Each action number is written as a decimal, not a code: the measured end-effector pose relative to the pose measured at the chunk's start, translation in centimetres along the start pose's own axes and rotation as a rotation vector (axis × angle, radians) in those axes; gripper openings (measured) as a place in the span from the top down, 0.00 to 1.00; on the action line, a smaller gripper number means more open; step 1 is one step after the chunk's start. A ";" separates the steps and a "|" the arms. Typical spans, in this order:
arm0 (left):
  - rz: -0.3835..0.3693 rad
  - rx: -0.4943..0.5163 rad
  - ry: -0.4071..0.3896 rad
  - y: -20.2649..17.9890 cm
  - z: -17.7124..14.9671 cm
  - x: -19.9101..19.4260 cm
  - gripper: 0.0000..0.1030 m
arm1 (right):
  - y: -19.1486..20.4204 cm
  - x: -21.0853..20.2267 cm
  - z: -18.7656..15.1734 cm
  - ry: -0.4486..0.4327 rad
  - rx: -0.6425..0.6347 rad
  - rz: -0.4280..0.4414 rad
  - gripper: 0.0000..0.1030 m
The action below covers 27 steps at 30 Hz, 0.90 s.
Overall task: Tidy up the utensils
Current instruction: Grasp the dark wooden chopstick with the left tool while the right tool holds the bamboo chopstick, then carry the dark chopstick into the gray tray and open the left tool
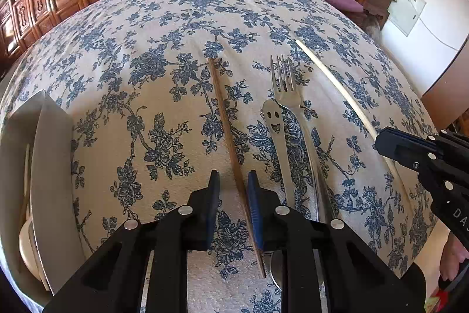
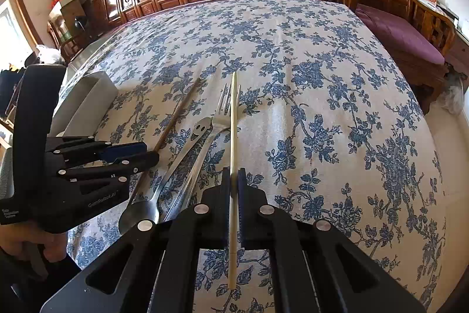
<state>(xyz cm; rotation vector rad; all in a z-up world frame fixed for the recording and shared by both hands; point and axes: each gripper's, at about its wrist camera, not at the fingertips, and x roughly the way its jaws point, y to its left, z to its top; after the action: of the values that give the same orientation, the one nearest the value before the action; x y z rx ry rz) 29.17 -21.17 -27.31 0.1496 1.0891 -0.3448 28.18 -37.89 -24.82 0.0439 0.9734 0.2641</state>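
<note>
Two chopsticks lay on the blue-flowered tablecloth, one to each gripper. The left gripper stood over the brown chopstick; the stick ran between its blue pads, against the right-hand one, with a gap on the other side, so the jaws were nearly together but not yet clamped. The right gripper had its jaws pressed tight on the pale chopstick, which stuck out ahead of the fingers and back behind them. Between the two sticks a fork and a smiley-face spoon rested on the cloth, side by side and touching. A white tray sat at the table's left edge with a pale utensil inside.
</note>
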 end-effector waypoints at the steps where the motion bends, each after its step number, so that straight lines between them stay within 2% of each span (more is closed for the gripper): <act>1: 0.003 0.002 -0.001 0.0 0.0 0.0 0.86 | 0.1 0.0 0.0 0.000 -0.001 0.000 0.94; 4: 0.011 -0.001 -0.001 0.4 -0.2 0.0 0.96 | 0.3 -0.1 0.0 0.000 -0.006 0.002 0.94; 13: 0.007 -0.021 0.008 2.1 -1.4 -1.5 0.96 | 1.7 -0.3 0.1 -0.005 -0.035 0.015 0.94; 27: 0.019 -0.028 -0.074 5.3 -2.8 -7.7 0.96 | 6.0 -1.8 0.2 -0.027 -0.121 0.062 0.94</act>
<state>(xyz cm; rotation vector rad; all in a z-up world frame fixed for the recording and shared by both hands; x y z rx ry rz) 25.44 -13.91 -22.04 0.1213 1.0187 -0.3161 26.20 -32.50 -22.32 -0.0329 0.9282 0.3777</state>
